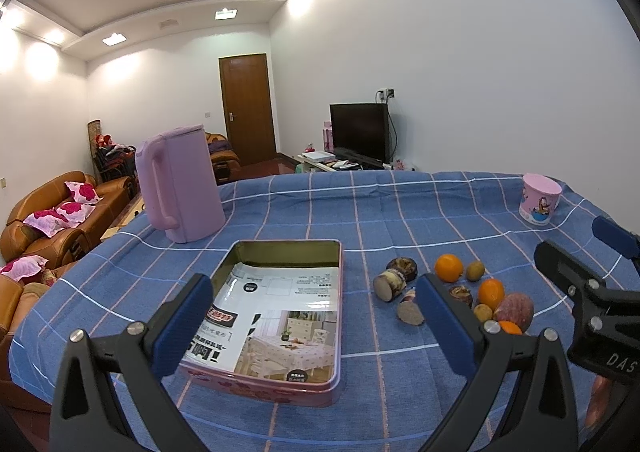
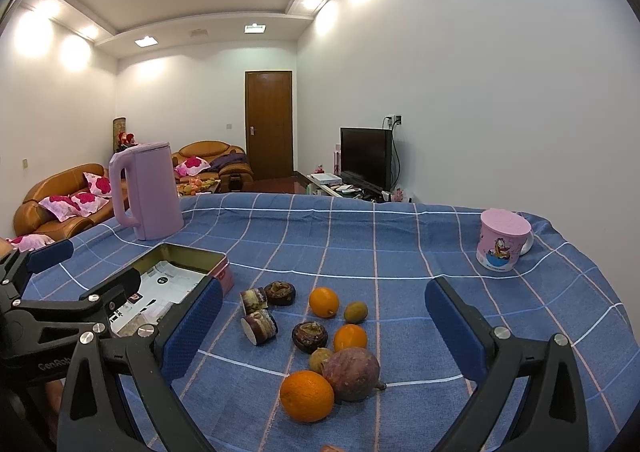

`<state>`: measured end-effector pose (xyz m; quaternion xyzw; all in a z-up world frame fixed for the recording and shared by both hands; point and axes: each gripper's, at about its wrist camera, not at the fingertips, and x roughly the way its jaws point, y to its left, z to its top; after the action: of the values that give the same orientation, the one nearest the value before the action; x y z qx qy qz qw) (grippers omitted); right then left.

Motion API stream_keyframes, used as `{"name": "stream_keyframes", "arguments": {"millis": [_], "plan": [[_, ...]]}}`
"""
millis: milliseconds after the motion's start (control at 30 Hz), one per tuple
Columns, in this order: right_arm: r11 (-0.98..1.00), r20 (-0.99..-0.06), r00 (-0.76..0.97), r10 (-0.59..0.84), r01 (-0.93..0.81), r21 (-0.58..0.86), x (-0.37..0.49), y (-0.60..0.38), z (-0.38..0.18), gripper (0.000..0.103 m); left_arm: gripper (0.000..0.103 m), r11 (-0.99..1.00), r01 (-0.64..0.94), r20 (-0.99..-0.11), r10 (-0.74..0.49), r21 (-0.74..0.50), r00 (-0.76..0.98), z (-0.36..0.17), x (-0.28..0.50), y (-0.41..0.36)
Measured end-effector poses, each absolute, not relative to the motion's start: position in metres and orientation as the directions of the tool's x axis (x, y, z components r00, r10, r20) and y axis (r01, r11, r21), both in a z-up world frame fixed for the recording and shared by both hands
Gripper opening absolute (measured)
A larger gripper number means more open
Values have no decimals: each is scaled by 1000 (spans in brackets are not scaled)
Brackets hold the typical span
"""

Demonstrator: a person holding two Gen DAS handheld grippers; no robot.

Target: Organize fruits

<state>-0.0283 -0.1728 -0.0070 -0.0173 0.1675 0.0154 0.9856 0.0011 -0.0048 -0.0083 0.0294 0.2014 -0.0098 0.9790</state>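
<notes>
An open pink tin box (image 1: 260, 388) lined with a printed leaflet lies on the blue checked cloth. My left gripper (image 1: 316, 326) hovers open over its near end, holding nothing. To the tin's right lies a cluster of fruit: three oranges, the nearest one (image 2: 307, 396) beside a purple round fruit (image 2: 351, 374), small green-brown fruits (image 2: 355, 311), dark brown wrinkled ones (image 2: 310, 336) and cut brown pieces (image 2: 260, 326). My right gripper (image 2: 324, 332) stands open above this cluster, empty. In the left wrist view the oranges (image 1: 449, 267) sit just beyond my right finger.
A lilac kettle (image 1: 180, 184) stands at the table's far left behind the tin. A pink cartoon mug (image 2: 502, 244) with a lid sits at the far right near the table edge. Sofas, a door and a television lie beyond the table.
</notes>
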Motion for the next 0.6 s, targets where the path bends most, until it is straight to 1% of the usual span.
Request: {"name": "stream_keyframes", "arguments": {"millis": [133,200,300,400,467,500,600], "plan": [[999,-342,940,-12,-2,-40,-29,-185,-13,102,103,998,49,-405,-30,38,914,-15,0,-13],[999,-358,934,-26,17,-29,-30,-199,-19,102,103,997,80,-422,-62,24,904,-19,0,-20],[998,-382,922,-60,58,-16,-32,-217,-28,102,103,991,128,-460,-97,35,882,-28,3,-36],[993,-413,904,-106,115,-2,-34,-240,-39,102,103,983,177,-460,-139,40,877,-39,6,-55],[991,-420,900,-118,135,11,-36,-249,-42,102,103,977,210,-477,-168,37,863,-47,10,-68],[989,-421,898,-130,150,14,-38,-254,-44,102,103,973,226,-490,-175,48,854,-52,12,-74],[984,-421,895,-151,177,25,-43,-268,-45,102,103,960,279,-554,-230,3,800,-60,15,-92]]}}
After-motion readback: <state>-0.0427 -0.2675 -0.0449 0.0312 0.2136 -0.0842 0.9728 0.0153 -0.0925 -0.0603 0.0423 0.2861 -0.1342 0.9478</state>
